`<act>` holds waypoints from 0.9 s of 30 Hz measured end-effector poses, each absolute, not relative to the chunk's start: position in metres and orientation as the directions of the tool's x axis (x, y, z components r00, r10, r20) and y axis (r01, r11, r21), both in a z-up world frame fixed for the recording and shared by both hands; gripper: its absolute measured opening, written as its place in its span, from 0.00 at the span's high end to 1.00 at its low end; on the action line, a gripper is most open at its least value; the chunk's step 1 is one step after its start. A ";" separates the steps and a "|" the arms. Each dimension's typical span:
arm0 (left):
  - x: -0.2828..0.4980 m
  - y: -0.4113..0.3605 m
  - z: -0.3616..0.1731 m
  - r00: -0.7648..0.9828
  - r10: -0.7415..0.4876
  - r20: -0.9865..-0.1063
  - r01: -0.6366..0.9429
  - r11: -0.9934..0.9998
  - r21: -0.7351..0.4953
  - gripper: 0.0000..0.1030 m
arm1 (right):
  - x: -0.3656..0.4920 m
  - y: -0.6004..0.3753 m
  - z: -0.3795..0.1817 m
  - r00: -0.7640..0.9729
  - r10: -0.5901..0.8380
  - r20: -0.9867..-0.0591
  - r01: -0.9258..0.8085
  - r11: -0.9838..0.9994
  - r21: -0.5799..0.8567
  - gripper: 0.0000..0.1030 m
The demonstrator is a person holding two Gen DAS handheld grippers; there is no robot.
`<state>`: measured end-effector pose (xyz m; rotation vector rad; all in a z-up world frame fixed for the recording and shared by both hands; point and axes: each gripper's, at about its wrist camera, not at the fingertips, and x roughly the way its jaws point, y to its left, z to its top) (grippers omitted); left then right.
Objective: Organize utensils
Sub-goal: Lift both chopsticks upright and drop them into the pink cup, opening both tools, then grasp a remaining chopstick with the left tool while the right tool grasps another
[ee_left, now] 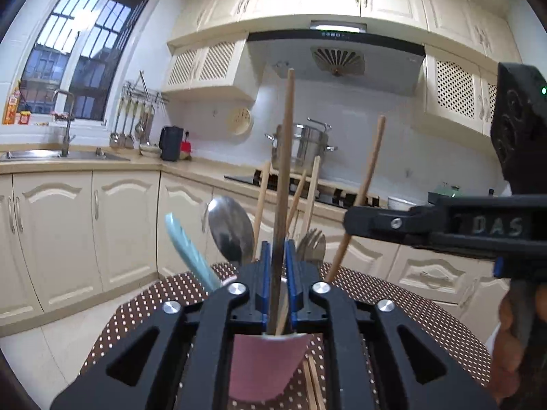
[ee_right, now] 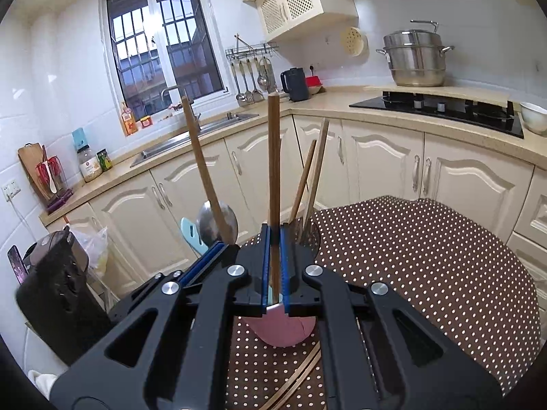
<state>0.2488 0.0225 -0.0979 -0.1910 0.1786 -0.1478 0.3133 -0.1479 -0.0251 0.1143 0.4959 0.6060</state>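
**Left wrist view: chopsticks at the pink cup**

The left claw [ee_left: 277, 251] is seen slightly parted. A dark chopstick [ee_left: 289, 130] stands between its pads with slim gaps beside it, near upright, its lower end inside the pink cup [ee_left: 263, 365]. The right claw [ee_right: 274, 249] is closed on a brown chopstick [ee_right: 273, 153], long axis vertical, tip down over the same cup. The cup's rim and contents are largely hidden by the claws. The cup stands on the dotted counter [ee_right: 427, 256].
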 end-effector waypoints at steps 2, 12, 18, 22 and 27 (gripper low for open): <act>0.244 0.025 -0.097 0.970 -0.173 -0.169 0.136 0.968 -0.209 0.74 | 0.312 -0.146 -0.027 0.714 0.561 -0.418 -0.509 0.827 0.240 0.94; 0.220 0.037 -0.088 0.962 -0.171 -0.214 0.121 0.966 -0.228 0.54 | 0.300 -0.137 -0.032 0.719 0.536 -0.442 -0.485 0.843 0.234 0.94; 0.208 0.046 -0.080 0.956 -0.112 -0.273 0.058 0.979 -0.196 0.49 | 0.293 -0.133 -0.035 0.726 0.520 -0.450 -0.465 0.853 0.236 0.93; 0.197 0.050 -0.073 0.952 -0.082 -0.294 0.031 0.985 -0.172 0.45 | 0.285 -0.137 -0.033 0.734 0.508 -0.451 -0.447 0.861 0.243 0.92; 0.184 0.048 -0.063 0.952 -0.057 -0.299 0.014 0.990 -0.143 0.38 | 0.269 -0.144 -0.027 0.751 0.498 -0.434 -0.434 0.867 0.244 0.71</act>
